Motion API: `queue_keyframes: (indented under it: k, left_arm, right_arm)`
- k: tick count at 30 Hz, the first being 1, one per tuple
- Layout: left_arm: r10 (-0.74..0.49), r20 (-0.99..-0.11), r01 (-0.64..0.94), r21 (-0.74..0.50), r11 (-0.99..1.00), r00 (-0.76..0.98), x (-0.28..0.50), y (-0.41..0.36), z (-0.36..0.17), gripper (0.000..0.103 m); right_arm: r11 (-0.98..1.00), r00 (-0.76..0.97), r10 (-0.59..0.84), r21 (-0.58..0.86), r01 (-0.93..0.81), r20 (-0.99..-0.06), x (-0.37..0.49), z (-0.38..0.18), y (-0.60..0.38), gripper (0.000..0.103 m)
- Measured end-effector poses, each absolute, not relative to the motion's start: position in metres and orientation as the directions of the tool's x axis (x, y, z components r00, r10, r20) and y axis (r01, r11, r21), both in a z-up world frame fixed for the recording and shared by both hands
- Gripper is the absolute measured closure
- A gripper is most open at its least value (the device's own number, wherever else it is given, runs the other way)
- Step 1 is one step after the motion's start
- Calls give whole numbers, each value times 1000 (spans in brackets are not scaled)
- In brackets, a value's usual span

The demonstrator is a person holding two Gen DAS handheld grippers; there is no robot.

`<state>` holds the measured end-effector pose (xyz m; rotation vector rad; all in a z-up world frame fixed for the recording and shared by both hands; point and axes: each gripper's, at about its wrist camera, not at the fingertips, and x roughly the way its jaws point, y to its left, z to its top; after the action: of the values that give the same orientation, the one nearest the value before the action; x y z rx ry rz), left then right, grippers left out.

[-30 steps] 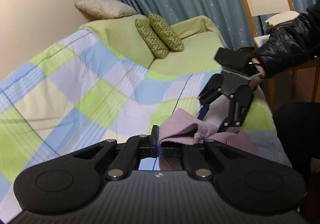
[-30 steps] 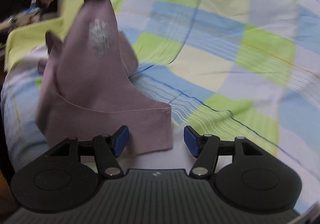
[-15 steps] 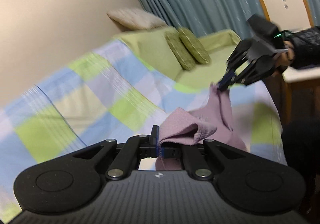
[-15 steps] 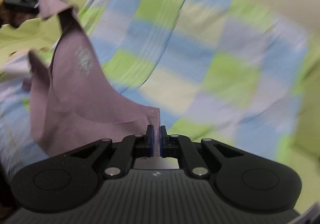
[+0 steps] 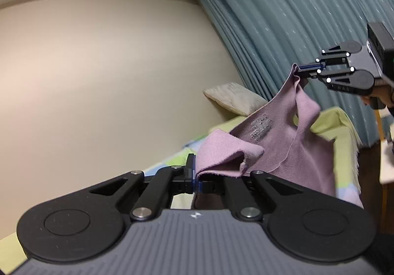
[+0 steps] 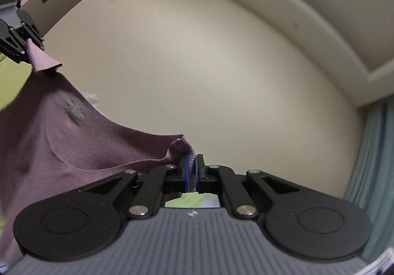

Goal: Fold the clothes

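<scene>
While both grippers pinch it, the mauve soft-knit garment [image 5: 290, 142] hangs stretched in the air between them, raised above the bed. In the left wrist view, the left black two-finger gripper [image 5: 195, 177] has its blue-padded jaws clenched on a folded corner of the cloth at near centre, the fabric bunching to the right of the pads. From there the garment rises to the far right, where the right black two-finger gripper [image 5: 299, 69] clamps its upper corner in front of the pleated teal curtain [image 5: 283, 16]. A small printed label [image 5: 260, 127] shows on the cloth's surface. Behind the garment lie a beige cushion [image 5: 231, 98] against the cream wall [image 5: 110, 78] and a lime-green bedspread [image 5: 342, 132] to the right. In the right wrist view, the right gripper [image 6: 193, 171] holds a hemmed corner tight between its blue pads at near centre, and the cloth [image 6: 61, 132] sags leftward and up to the left gripper [image 6: 25, 50] at the far left edge, which grips the other corner, a small flap folding over beside its fingers. A faint grey print [image 6: 76, 109] marks the fabric there.
</scene>
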<state>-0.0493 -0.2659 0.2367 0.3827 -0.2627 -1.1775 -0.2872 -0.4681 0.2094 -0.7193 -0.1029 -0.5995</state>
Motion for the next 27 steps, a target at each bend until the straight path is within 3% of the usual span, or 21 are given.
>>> queue_keyframes:
  k: [5, 13, 18, 24, 27]
  left_arm:
    - [-920, -118, 886, 340, 317, 374, -7, -305, 207, 102]
    - [-825, -406, 918, 221, 328, 393, 116, -422, 81, 102]
    - [-743, -529, 907, 145, 396, 409, 196, -475, -7, 102]
    - [-636, -643, 882, 140, 450, 427, 247, -506, -106, 101]
    - [-594, -672, 869, 156, 470, 442, 257, -517, -138, 91]
  right_arm:
    - [523, 830, -501, -678, 517, 246, -252, 199, -493, 101]
    - [698, 842, -525, -630, 342, -124, -145, 72, -619, 101]
    - [768, 831, -490, -582, 269, -263, -66, 8, -679, 101]
    - [833, 802, -433, -521, 183, -411, 51, -77, -704, 101]
    - [856, 769, -414, -496, 147, -486, 86, -121, -711, 101]
